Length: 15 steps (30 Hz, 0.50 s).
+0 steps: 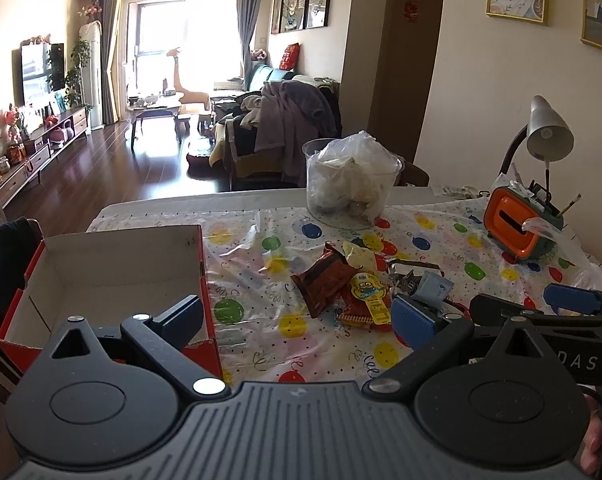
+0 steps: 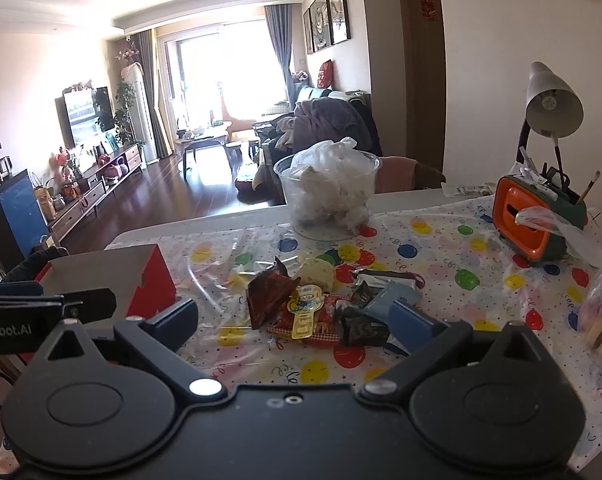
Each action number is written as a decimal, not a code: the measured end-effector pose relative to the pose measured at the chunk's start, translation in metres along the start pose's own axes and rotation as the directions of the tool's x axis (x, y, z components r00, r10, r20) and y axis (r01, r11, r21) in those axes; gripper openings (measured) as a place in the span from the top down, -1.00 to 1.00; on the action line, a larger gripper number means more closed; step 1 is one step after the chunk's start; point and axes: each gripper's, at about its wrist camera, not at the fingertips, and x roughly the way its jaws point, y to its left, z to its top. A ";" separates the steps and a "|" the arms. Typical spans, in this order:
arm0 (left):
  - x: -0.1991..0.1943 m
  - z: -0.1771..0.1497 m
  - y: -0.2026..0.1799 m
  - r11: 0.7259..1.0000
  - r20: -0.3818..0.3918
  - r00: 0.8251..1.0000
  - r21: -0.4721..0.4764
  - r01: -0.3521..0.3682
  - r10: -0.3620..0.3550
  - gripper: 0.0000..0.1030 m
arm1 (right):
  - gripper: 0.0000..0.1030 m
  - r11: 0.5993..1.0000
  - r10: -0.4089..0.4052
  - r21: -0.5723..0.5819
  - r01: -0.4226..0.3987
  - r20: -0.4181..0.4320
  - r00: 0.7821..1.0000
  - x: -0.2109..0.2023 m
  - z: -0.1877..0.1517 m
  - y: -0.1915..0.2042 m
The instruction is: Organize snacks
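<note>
Snacks [image 2: 321, 308] lie heaped mid-table on the balloon-print cloth [image 1: 453, 240], w/ the red cardboard box [image 1: 113, 264] standing open just to their left, presumably as the bin they go into. Left gripper [image 1: 297, 316] hangs spread and empty betw. box and pile, approx. level w/ the near wrappers. Right gripper [image 2: 293, 320] is likewise spread, holding nothing, fingers straddling the heap, prob. lined up for a first pick.

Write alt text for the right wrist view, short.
Open right gripper hovers low over a pile of snack packets on a balloon-print tablecloth, holding nothing. An open red cardboard box sits left; a clear tub of plastic bags and an orange-green organizer stand behind.
</note>
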 end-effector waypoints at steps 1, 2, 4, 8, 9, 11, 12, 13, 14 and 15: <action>0.000 0.000 0.000 1.000 0.001 1.000 0.003 0.003 -0.003 -0.96 | -0.98 1.000 0.000 0.001 0.000 0.000 1.000 0.000 0.000 0.000; 0.001 0.000 0.001 1.000 0.000 1.000 0.006 0.005 -0.005 -0.96 | -0.98 1.000 -0.001 0.001 0.001 0.001 1.000 0.001 0.000 0.000; 0.002 0.001 0.002 1.000 0.001 1.000 0.009 0.011 -0.011 -0.96 | -0.98 1.000 -0.005 0.004 0.005 0.001 1.000 0.001 0.001 0.001; 0.004 0.002 0.004 1.000 0.005 1.000 0.016 0.018 -0.018 -0.96 | -0.98 1.000 -0.013 0.004 0.013 0.009 1.000 -0.001 0.000 0.002; 0.004 0.002 0.004 1.000 0.005 1.000 0.017 0.018 -0.018 -0.96 | -0.98 1.000 -0.015 0.002 0.015 0.013 1.000 -0.002 0.001 0.002; 0.006 0.003 0.004 1.000 0.004 1.000 0.020 0.024 -0.025 -0.96 | -0.98 0.999 -0.033 -0.006 0.034 0.015 0.999 -0.001 0.001 0.003; 0.007 0.003 0.003 0.999 0.003 1.000 0.022 0.025 -0.025 -0.96 | -0.98 0.999 -0.036 -0.006 0.036 0.014 0.999 -0.001 0.001 0.002; 0.008 0.004 0.001 0.999 0.003 1.000 0.027 0.024 -0.024 -0.96 | -0.98 0.999 -0.038 -0.006 0.039 0.013 0.999 0.000 0.001 0.001; 0.010 0.004 0.000 0.999 0.003 1.000 0.031 0.025 -0.025 -0.96 | -0.98 0.999 -0.042 -0.006 0.042 0.011 0.999 0.001 0.001 0.000; 0.012 0.004 -0.002 0.999 0.002 1.000 0.035 0.027 -0.027 -0.96 | -0.98 0.999 -0.045 -0.006 0.045 0.009 0.999 0.003 0.001 -0.001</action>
